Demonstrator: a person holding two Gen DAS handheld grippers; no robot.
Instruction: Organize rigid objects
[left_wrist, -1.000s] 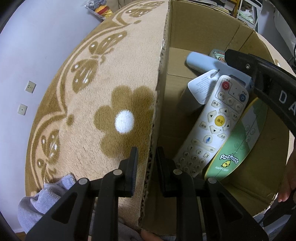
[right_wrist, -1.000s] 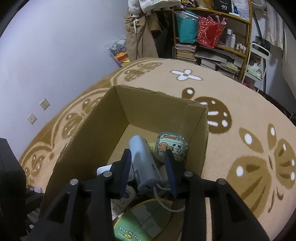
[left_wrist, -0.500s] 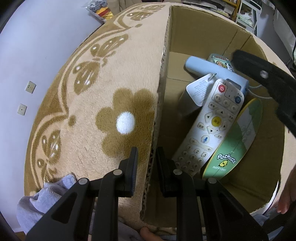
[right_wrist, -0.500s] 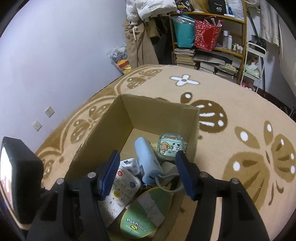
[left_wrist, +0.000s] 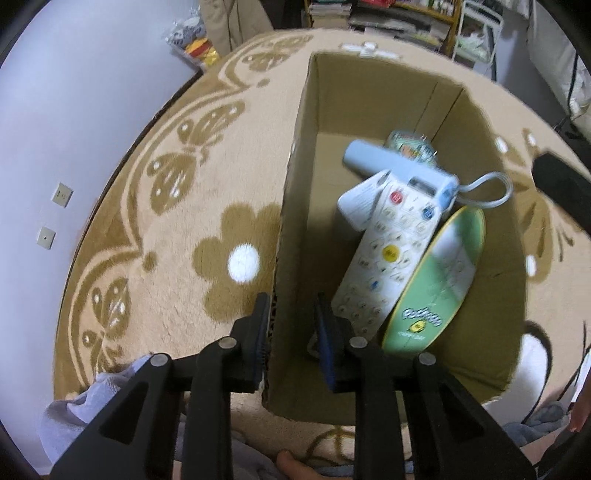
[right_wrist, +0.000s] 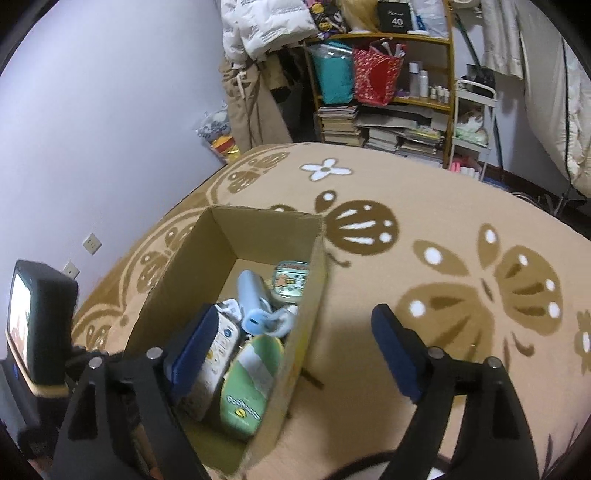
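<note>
An open cardboard box (left_wrist: 369, 92) (right_wrist: 258, 229) stands on the carpet. In it lie a white remote (left_wrist: 388, 254) (right_wrist: 221, 343), a light blue power bank (left_wrist: 399, 166) (right_wrist: 251, 295) with a looped cable, a round green tin (left_wrist: 439, 273) (right_wrist: 251, 376) on edge, and a small cartoon tin (left_wrist: 410, 142) (right_wrist: 291, 280). My left gripper (left_wrist: 291, 332) sits astride the box's left wall near its front corner, narrowly open, one finger outside and one inside. My right gripper (right_wrist: 295, 350) hangs wide open above the box's right wall, holding nothing.
The beige carpet (right_wrist: 443, 221) with brown butterflies spreads around the box. A shelf (right_wrist: 388, 92) of books and bags and hanging clothes (right_wrist: 258, 37) stand at the far wall. A grey cloth (left_wrist: 92, 387) lies by my left gripper. A person's toe (left_wrist: 291, 458) shows below.
My right gripper has let go of the blue power bank, opened wide and drawn up and back out of the box. My left gripper stays at the wall; its view has tipped up.
</note>
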